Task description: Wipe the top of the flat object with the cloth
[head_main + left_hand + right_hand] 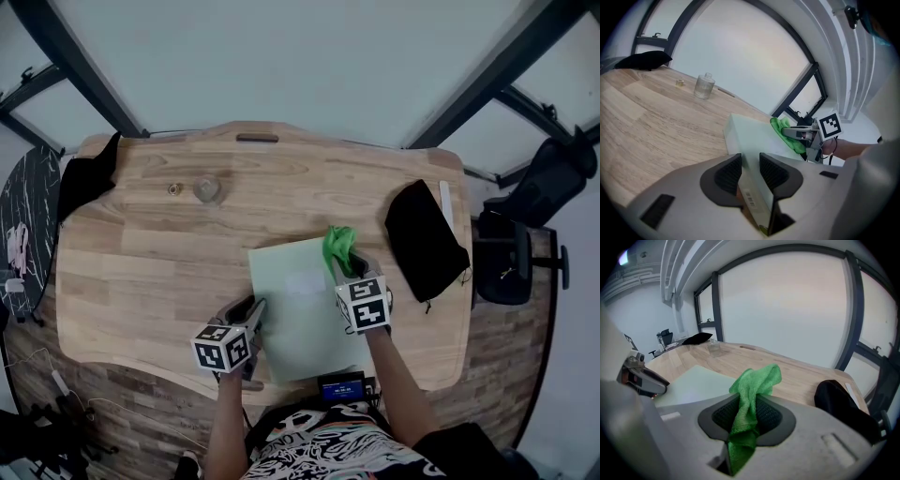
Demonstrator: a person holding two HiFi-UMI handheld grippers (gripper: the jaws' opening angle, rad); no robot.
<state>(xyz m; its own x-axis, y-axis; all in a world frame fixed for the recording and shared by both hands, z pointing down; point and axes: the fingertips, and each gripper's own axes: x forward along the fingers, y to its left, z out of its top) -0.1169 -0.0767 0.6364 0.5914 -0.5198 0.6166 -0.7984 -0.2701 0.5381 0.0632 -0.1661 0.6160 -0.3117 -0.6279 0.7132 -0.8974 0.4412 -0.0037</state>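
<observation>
Office: wooden desk [141, 272], black swivel chair [504, 267].

Room: light wooden table [141, 253] with rounded corners and a curved near edge, standing on a brown wood-plank floor [511, 366]. Beyond the table's far edge, large pale window panes [300, 56] set in dark metal frames [84, 75]; the frames slant across both upper corners of the head view. Light is diffuse and even, with no hard shadows. Right of the table: black office chair [506, 267]. Left of the table: dark round marbled side table [28, 220]. Loose cables [56, 398] lie on the floor at lower left.
</observation>
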